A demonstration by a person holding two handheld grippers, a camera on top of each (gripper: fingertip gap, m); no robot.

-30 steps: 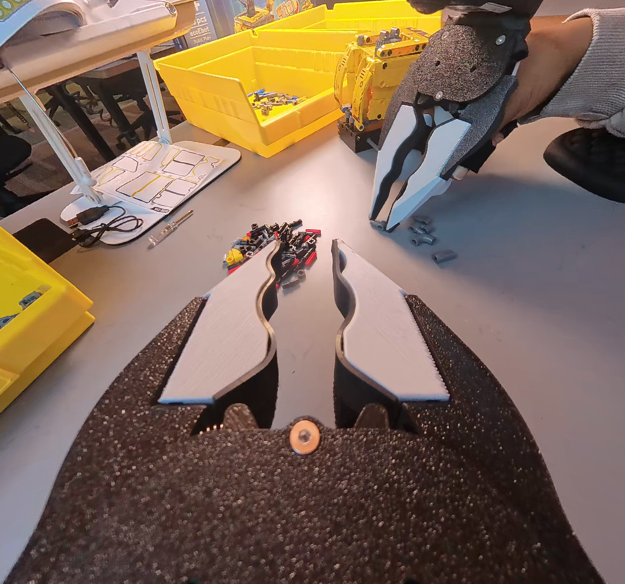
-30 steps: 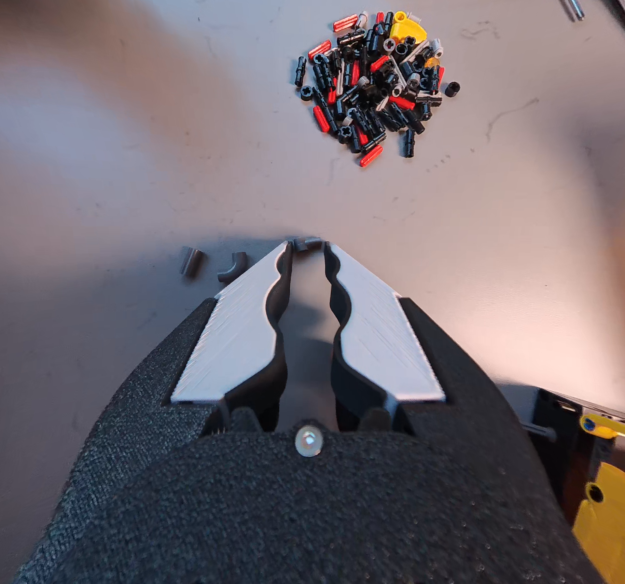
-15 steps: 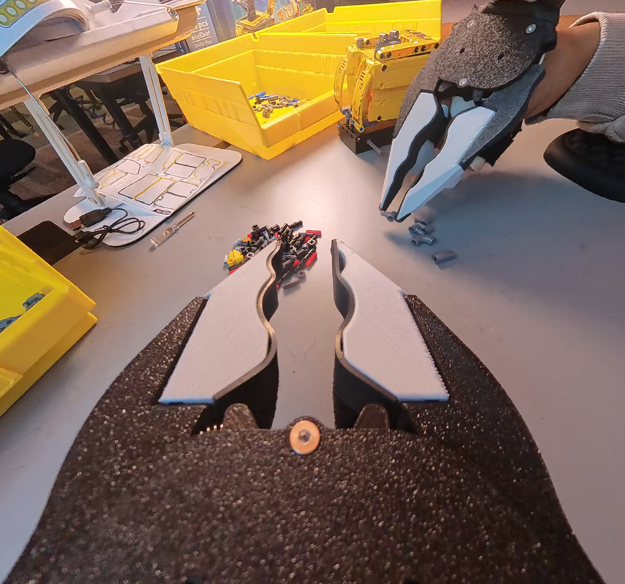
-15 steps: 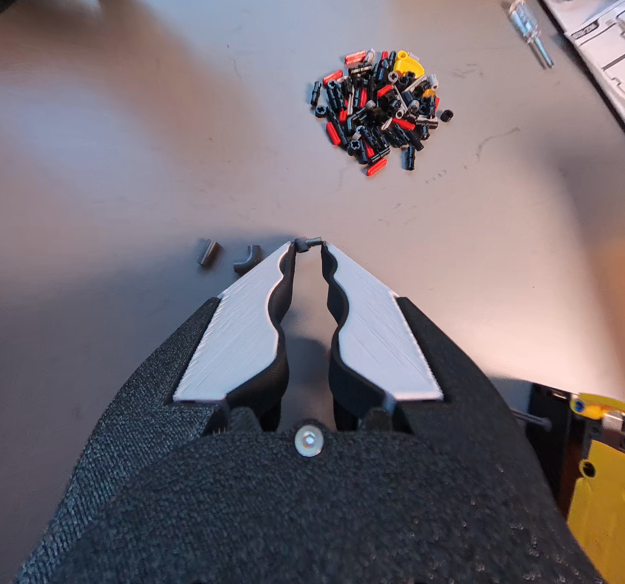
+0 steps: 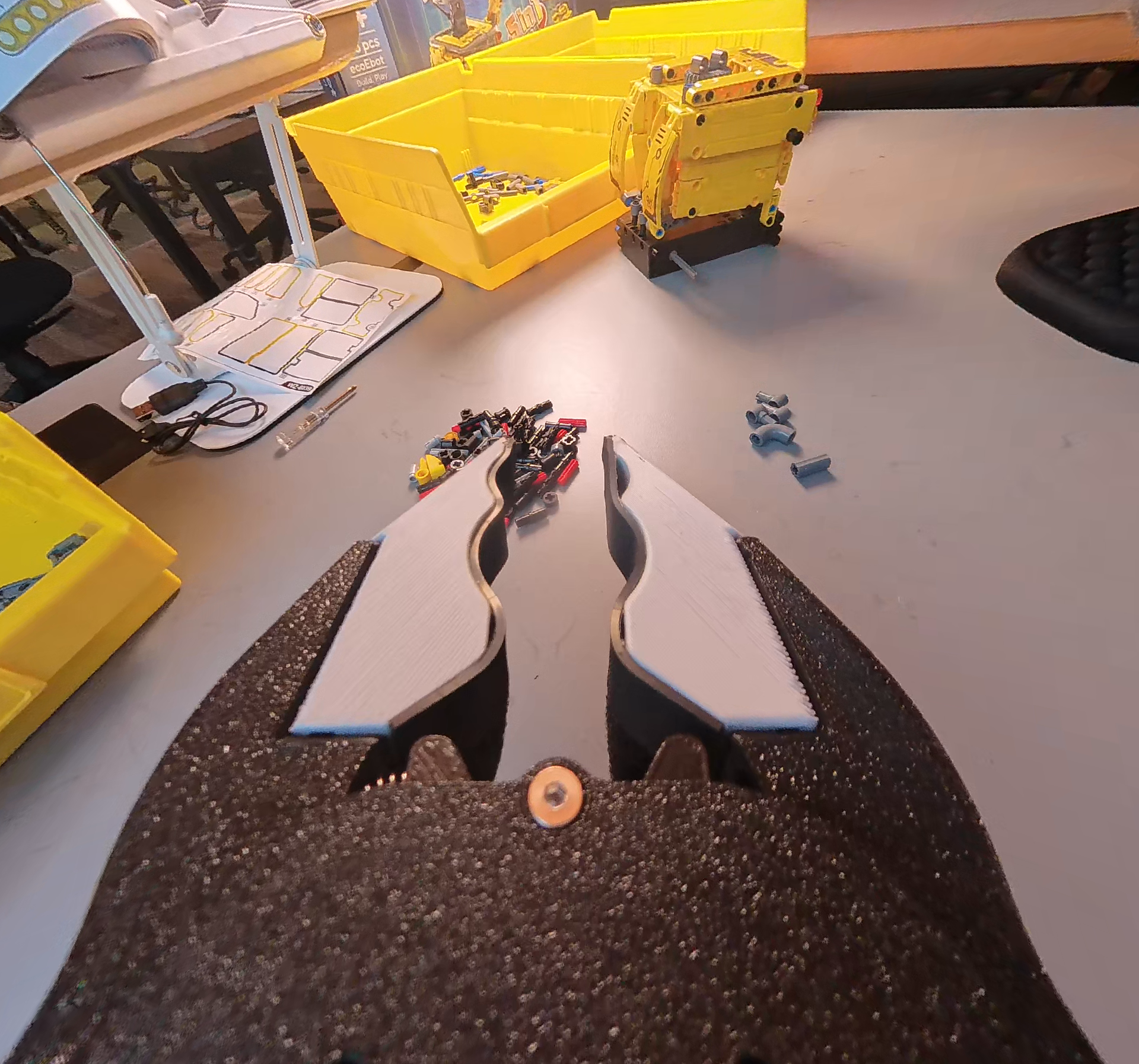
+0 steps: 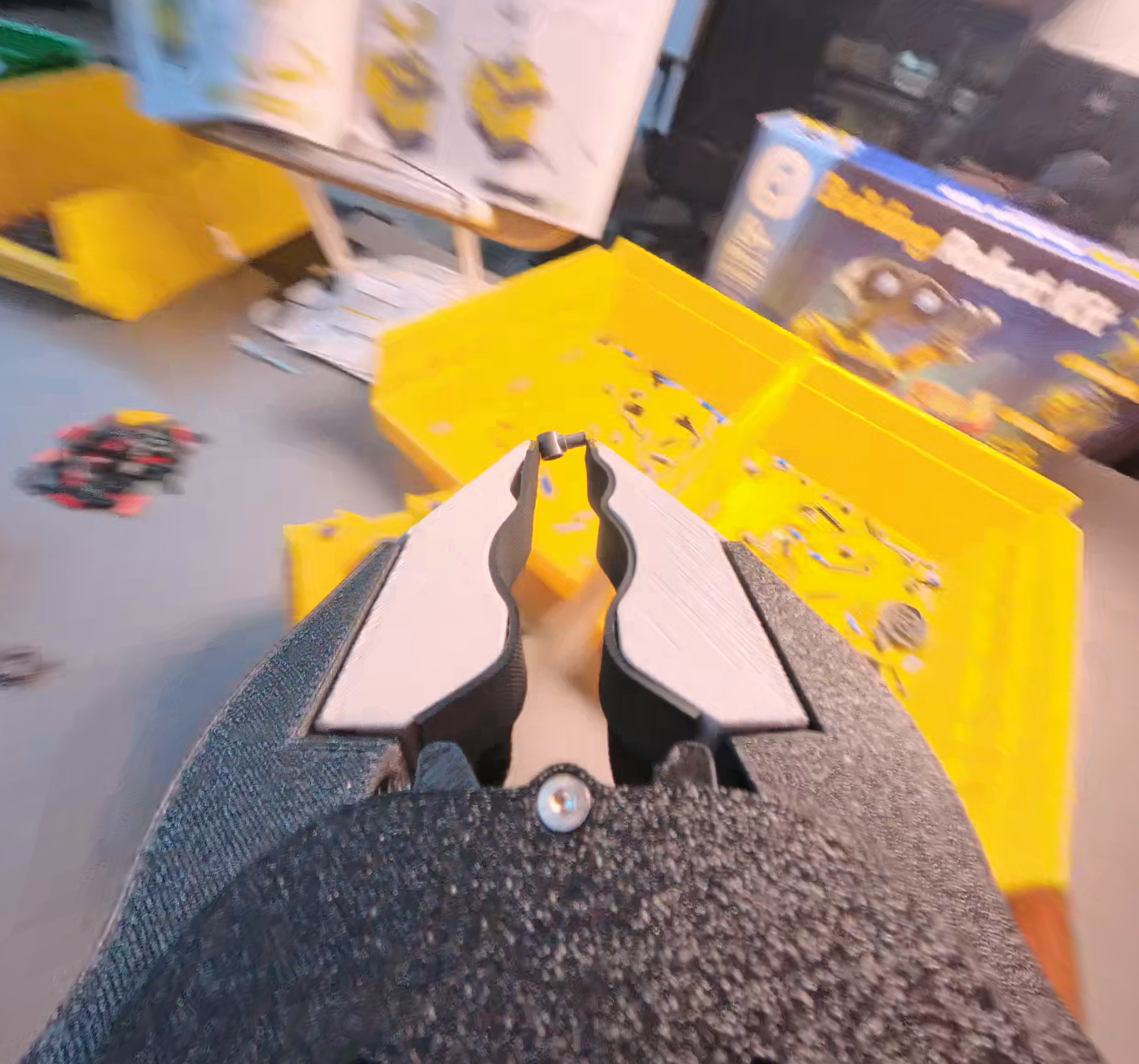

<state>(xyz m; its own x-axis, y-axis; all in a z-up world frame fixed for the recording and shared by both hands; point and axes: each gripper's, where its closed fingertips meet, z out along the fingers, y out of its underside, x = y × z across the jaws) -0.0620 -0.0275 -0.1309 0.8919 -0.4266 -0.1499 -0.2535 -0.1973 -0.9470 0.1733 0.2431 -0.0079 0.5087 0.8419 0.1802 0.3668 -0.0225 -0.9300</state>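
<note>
My right gripper (image 6: 559, 449) is shut on a small grey elbow connector (image 6: 558, 443), pinched at its fingertips and held in the air above the yellow parts bin (image 6: 1011, 572). The right wrist view is blurred by motion. My left gripper (image 5: 558, 449) is open and empty, low over the grey table (image 5: 924, 541), its tips just before a pile of small black and red pins (image 5: 511, 449). The pile also shows in the right wrist view (image 6: 108, 461). Several grey connectors (image 5: 773, 427) lie on the table to the right of the left gripper.
A yellow brick-built model (image 5: 709, 159) stands on a black base behind the connectors. Yellow bins (image 5: 431, 190) sit at the back and at the left edge (image 5: 61, 572). A book stand (image 5: 283, 307) with a manual, a cable, a small screwdriver (image 5: 314, 418) and the set's box (image 6: 961, 295) are nearby. One gripper's finger ends stand about 40 cm off the other's. Measured from the fingertips, the yellow brick-built model (image 5: 709, 159) is 15 cm or so from the right gripper and 25 cm from the left.
My right gripper lifted the grey connector off the table, rose out of the left wrist view and swung over the yellow bin. My left gripper stayed still and open.
</note>
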